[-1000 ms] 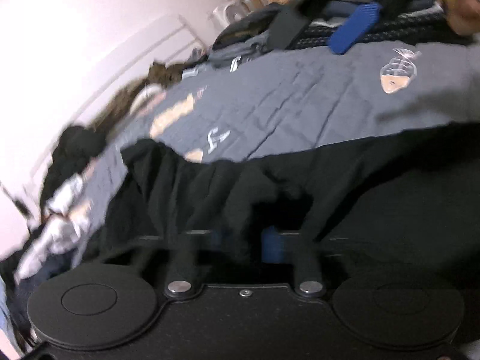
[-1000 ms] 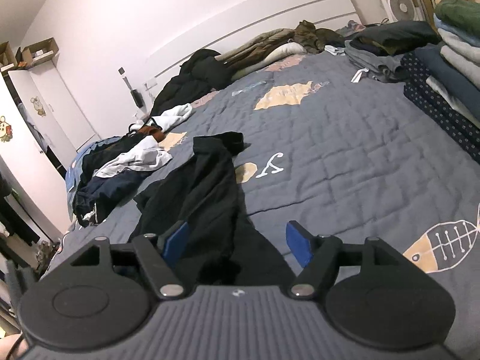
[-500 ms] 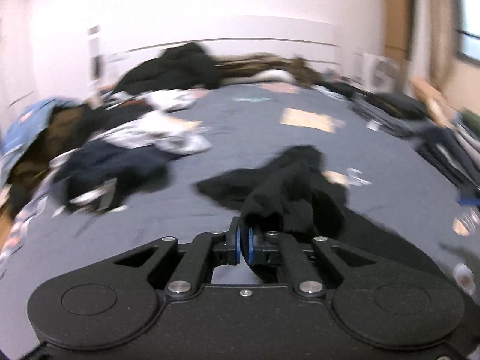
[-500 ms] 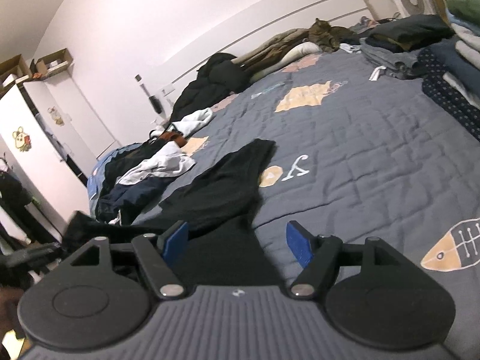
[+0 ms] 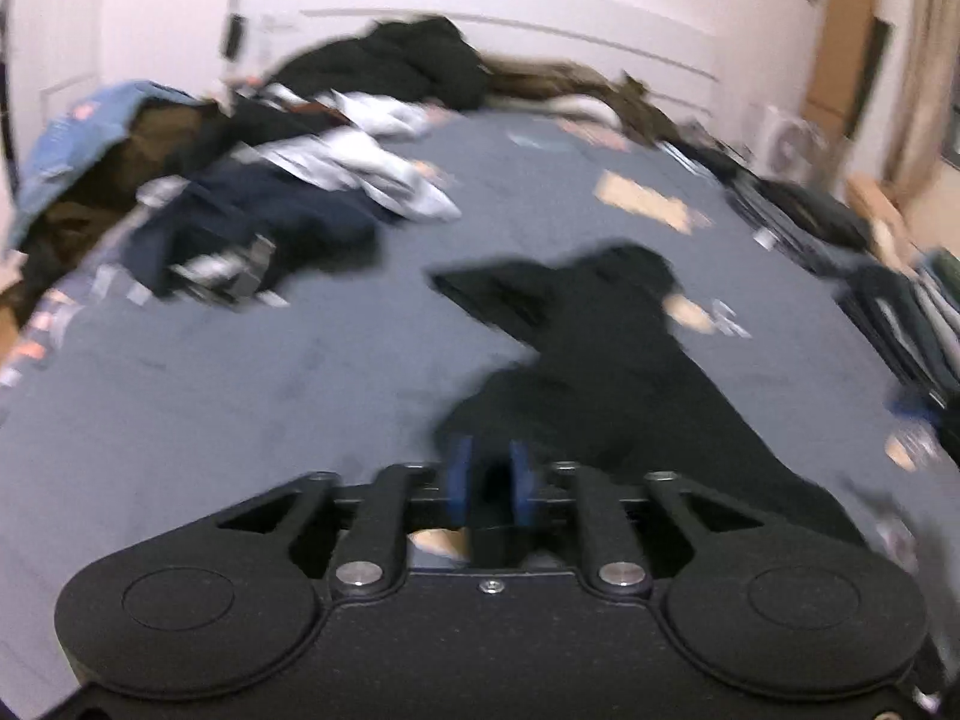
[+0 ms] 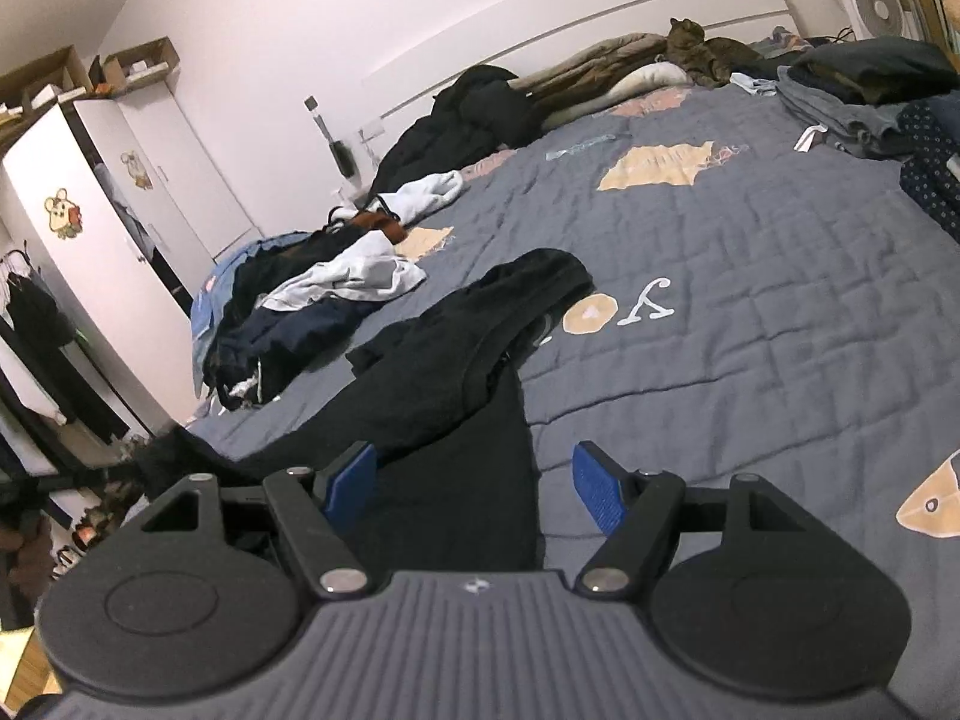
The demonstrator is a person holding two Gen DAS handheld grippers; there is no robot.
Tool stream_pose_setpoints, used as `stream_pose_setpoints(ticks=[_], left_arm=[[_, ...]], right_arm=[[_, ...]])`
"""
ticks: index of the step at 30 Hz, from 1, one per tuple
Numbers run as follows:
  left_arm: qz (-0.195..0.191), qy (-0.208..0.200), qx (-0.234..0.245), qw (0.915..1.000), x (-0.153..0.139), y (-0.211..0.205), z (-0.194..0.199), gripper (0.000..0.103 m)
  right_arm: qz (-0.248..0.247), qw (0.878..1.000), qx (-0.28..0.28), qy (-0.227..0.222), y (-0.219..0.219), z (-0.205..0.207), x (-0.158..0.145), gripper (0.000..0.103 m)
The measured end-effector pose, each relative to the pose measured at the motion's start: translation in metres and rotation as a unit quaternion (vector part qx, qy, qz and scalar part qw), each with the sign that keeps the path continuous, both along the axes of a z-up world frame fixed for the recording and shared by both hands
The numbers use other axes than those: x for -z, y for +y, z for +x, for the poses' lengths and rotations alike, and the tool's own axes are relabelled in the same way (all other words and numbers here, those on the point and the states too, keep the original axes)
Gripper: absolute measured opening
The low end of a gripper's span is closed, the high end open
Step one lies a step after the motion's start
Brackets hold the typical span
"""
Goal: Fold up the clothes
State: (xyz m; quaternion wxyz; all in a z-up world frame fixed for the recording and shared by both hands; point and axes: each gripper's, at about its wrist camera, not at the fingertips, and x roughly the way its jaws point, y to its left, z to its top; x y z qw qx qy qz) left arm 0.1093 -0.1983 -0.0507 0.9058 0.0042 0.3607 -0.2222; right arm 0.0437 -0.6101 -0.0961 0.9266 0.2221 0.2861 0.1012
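Black garment (image 6: pixel 480 348) lies stretched across my grey-blue quilt (image 6: pixel 750 300), running from a bunched far end near the letter patch down toward both of my tongs. My right gripper (image 6: pixel 474 480) stands wide apart above the near part of it; the cloth passes below and between the blue pads (image 6: pixel 591 483), and neither pad presses on it. My left gripper (image 5: pixel 487 480) has just been parting its jaws; now a narrow gap shows between its blue pads (image 5: pixel 459 477), with dark cloth seen through the gap, though the picture is too blurred for me to say whether any fabric is caught there. From that side the garment spreads ahead and to the right of the pads. A heap of unfolded clothes (image 6: pixel 312 300) sits well apart along the quilt's left edge, and folded stacks (image 6: pixel 864 96) lie at the far right.
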Motion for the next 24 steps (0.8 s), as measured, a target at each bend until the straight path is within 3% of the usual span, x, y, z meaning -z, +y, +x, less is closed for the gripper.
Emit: stream_pose_setpoints(ticks=[1,6,7,9,12,16,22,24], left_arm=[[-0.014,0.006,0.011,0.9998,0.004,-0.007,-0.011,0.052],[-0.087,0.036,0.061,0.9937,0.023,-0.041,-0.064,0.064],[-0.111,0.042,0.062,0.991,0.027,-0.043,-0.071,0.072],[-0.157,0.057,0.07,0.9835,0.037,-0.05,-0.085,0.074],[-0.138,0.049,0.092,0.985,0.043,-0.073,-0.107,0.074],[-0.142,0.084,0.105,0.9808,0.056,-0.092,-0.124,0.074],[-0.185,0.176,0.103,0.9615,0.084,-0.119,-0.122,0.076],[-0.184,0.183,0.116,0.9588,0.087,-0.133,-0.126,0.074]], right_arm=[[-0.002,1.0,0.0,0.0,0.001,0.0,0.0,0.072],[-0.01,1.0,-0.001,-0.004,0.004,-0.004,-0.004,0.072],[-0.011,1.0,-0.002,-0.004,0.005,-0.005,-0.004,0.072],[-0.013,1.0,-0.002,-0.005,0.006,-0.006,-0.004,0.072],[-0.017,1.0,0.001,-0.007,0.006,-0.008,-0.005,0.072],[-0.012,1.0,0.005,-0.01,0.003,-0.009,-0.007,0.072],[-0.014,1.0,0.007,-0.016,-0.004,-0.014,-0.012,0.072],[-0.012,1.0,0.007,-0.02,-0.007,-0.016,-0.014,0.072]])
